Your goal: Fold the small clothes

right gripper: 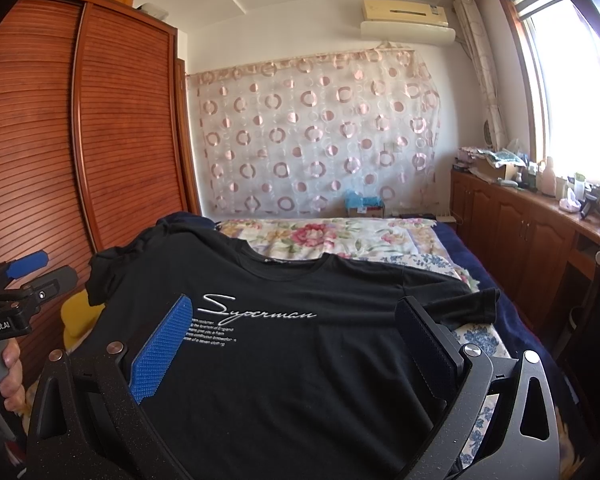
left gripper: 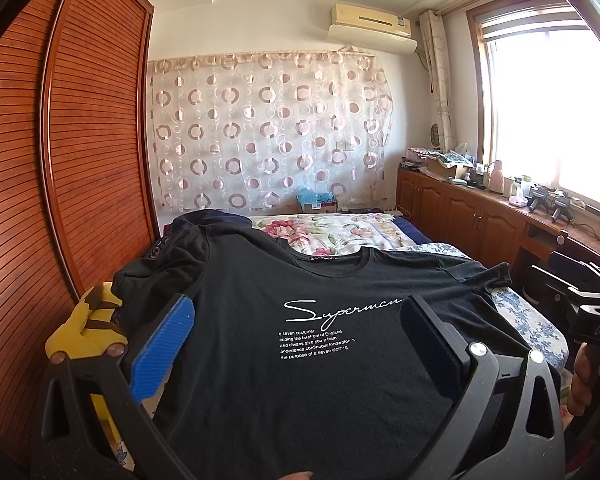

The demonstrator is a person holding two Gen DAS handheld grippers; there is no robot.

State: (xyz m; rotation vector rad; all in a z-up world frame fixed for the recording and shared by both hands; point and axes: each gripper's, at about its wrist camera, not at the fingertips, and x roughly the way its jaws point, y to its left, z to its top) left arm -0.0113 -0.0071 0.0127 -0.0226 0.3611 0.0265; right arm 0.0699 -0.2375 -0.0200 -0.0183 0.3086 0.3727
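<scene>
— What can be read on the shirt (left gripper: 300,360)?

— "Superman" in white script across the chest, at about twelve o'clock from the left gripper. Under it stand five small white lines, only partly legible: "seven costumer", "the forefront of England", "give you a fram", "continuour innovations", "the purpose of a seven clothing".

— Anything on the tools?

— At three o'clock in the left view, the right gripper (left gripper: 596,320) bears "DAS". At nine o'clock in the right view, the left gripper (right gripper: 8,308) bears "GenRobot.AI".

— The air conditioner's sticker?

— Too small to read.

A slatted wooden wardrobe (left gripper: 92,152) stands left; a bright window (left gripper: 548,112) lights low cabinets (left gripper: 460,216) right; a circle-patterned curtain (left gripper: 268,128) hangs far.
</scene>
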